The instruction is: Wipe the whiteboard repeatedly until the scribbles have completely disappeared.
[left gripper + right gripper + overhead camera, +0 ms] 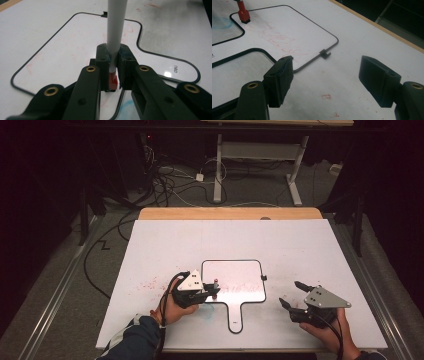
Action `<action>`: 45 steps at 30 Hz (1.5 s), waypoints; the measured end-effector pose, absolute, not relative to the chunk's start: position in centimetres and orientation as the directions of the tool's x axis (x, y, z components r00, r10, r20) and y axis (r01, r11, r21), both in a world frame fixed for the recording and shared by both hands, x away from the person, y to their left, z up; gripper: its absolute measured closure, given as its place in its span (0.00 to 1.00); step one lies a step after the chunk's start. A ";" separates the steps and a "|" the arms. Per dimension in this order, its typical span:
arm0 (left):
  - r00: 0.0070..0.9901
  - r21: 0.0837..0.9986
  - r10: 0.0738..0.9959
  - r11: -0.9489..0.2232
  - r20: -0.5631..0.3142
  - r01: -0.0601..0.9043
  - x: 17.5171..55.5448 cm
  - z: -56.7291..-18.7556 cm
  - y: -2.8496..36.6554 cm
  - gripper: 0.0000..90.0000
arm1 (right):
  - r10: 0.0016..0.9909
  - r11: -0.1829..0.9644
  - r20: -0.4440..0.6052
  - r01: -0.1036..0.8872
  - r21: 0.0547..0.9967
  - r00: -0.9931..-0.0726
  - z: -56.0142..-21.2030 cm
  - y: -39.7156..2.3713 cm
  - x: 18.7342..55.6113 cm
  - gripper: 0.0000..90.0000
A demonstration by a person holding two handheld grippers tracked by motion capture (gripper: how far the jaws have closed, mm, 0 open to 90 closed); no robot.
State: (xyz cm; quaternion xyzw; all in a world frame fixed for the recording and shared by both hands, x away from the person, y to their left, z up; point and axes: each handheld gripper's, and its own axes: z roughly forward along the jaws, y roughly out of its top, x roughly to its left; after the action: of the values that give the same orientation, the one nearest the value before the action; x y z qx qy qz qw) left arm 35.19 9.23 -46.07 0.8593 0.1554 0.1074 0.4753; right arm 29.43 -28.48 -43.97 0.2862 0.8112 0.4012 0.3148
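- A person sits at a white table (150,250) holding a two-jaw gripper in each hand; a small handled whiteboard (235,282) lies flat near the front edge, its handle pointing toward the person
- The left gripper (113,75) is clamped tight on a marker (115,30) with a pale grey barrel and a red end; in the left gripper view the barrel rises upright between the two pads, gripped low near the red end
- In the high view the left gripper (212,290) sits at the whiteboard's lower left corner, with the marker (215,283) standing over the board's edge; holding it upright and low seems meant to keep the end steady against the board
- The whiteboard (70,50) carries faint red smears and strokes inside its thin black border, so writing or wiping with the marker appears to be the work in hand
- The right gripper (327,75) is released, its jaws spread wide with nothing between them; it hovers above bare table just right of the whiteboard (287,32)
- In the high view the right gripper (292,295) is apart from the board, probably parked so it neither blocks the marker nor nudges the board
- The right gripper view catches the red end of the marker (242,12) resting on the far corner of the board
- Red flecks dot the table around the board, and cables (170,180) trail across the dark floor beyond
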 end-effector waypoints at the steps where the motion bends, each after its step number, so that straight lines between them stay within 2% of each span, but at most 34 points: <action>1: 0.931 0.851 0.364 -0.500 0.037 0.162 35.2 -46.1 8.9 0.88 | 0.715 0.516 -0.281 0.212 0.830 -0.640 -44.0 -28.5 29.4 0.31; 6: 0.940 0.857 0.337 -0.499 0.057 0.127 35.1 -46.1 7.7 0.88 | 0.714 0.517 -0.283 0.211 0.829 -0.640 -44.0 -28.4 29.4 0.31; 10: 0.935 0.848 0.350 -0.510 0.051 0.145 35.0 -46.0 8.0 0.88 | 0.713 0.519 -0.281 0.215 0.827 -0.642 -44.0 -28.4 29.4 0.31; 19: 0.912 0.831 0.407 -0.526 0.056 0.183 34.9 -45.9 12.2 0.88 | 0.721 0.518 -0.284 0.220 0.826 -0.632 -44.0 -28.5 29.4 0.32; 23: 0.915 0.836 0.400 -0.520 0.055 0.177 34.7 -46.0 12.6 0.88 | 0.717 0.522 -0.284 0.221 0.824 -0.637 -44.1 -28.4 29.5 0.32; 29: 0.931 0.844 0.361 -0.517 0.062 0.144 34.7 -46.1 10.1 0.88 | 0.711 0.529 -0.285 0.222 0.819 -0.643 -44.2 -28.3 29.5 0.32; 33: 0.957 0.850 0.282 -0.520 0.072 0.089 35.2 -46.0 7.1 0.88 | 0.707 0.532 -0.287 0.218 0.819 -0.647 -44.2 -28.2 29.5 0.32; 41: 0.963 0.851 0.265 -0.516 0.053 0.095 35.8 -46.0 4.6 0.88 | 0.708 0.532 -0.286 0.221 0.817 -0.646 -44.2 -28.4 29.5 0.32; 45: 0.965 0.847 0.253 -0.527 0.070 0.077 36.0 -45.9 4.1 0.88 | 0.707 0.535 -0.291 0.218 0.816 -0.644 -44.2 -28.5 29.4 0.32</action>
State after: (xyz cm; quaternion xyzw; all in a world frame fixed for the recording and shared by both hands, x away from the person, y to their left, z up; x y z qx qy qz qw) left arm 35.97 4.07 -45.94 0.8688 0.0950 0.0923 0.4771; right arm 29.42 -28.54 -44.15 0.2826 0.8183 0.3907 0.3129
